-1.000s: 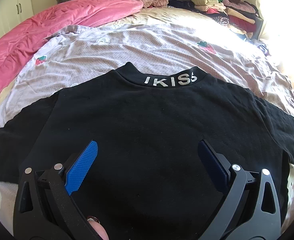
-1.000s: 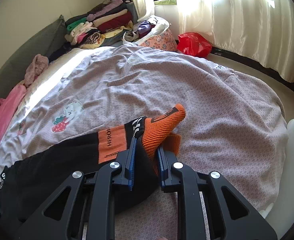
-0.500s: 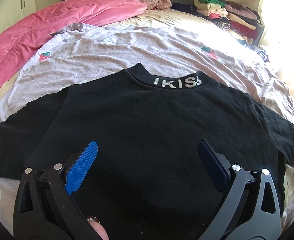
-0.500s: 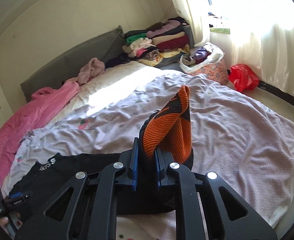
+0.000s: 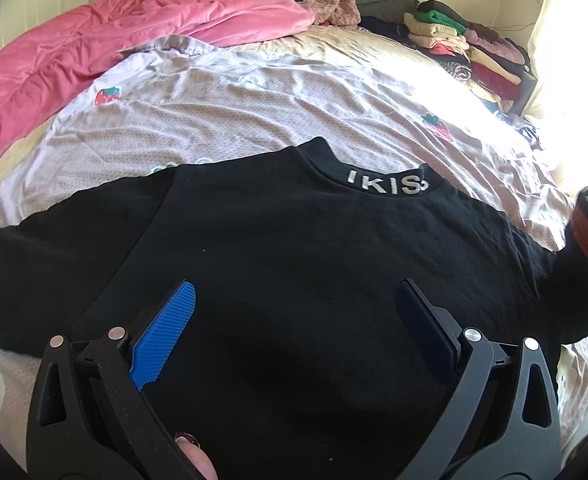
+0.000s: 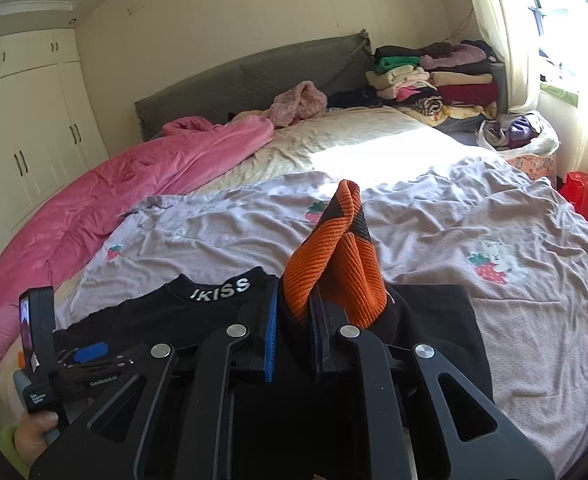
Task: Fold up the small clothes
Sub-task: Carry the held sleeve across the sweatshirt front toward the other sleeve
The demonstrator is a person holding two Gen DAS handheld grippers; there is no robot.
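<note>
Black cotton fills most of the left wrist view: a small sweatshirt (image 5: 294, 280) lies spread flat on the bed's lilac strawberry-print cover (image 5: 253, 112), its collar with silver lettering (image 5: 386, 184) toward 12 o'clock. The left gripper (image 5: 294, 320) hangs over the chest of the garment with its jaws wide apart and nothing between the blue pads (image 5: 165, 332); whether the tips touch the cloth cannot be told. At 3 o'clock in that view one sleeve is lifted off the cover, its orange patch (image 5: 586, 240) showing at the frame edge. In the right wrist view the right gripper (image 6: 294, 320) is clenched on that sleeve's orange ribbed cuff (image 6: 334, 264), which stands upright between the pads, with the black sleeve draped beneath. The left gripper's body and the hand (image 6: 33, 436) holding it appear at 8 o'clock there. A pink quilt (image 6: 113, 200) lies along the bed toward 10 o'clock, a stack of folded clothes (image 6: 434, 80) sits at 1 o'clock by the window, and a red bag (image 6: 584, 196) lies at 3 o'clock beside the bed.
</note>
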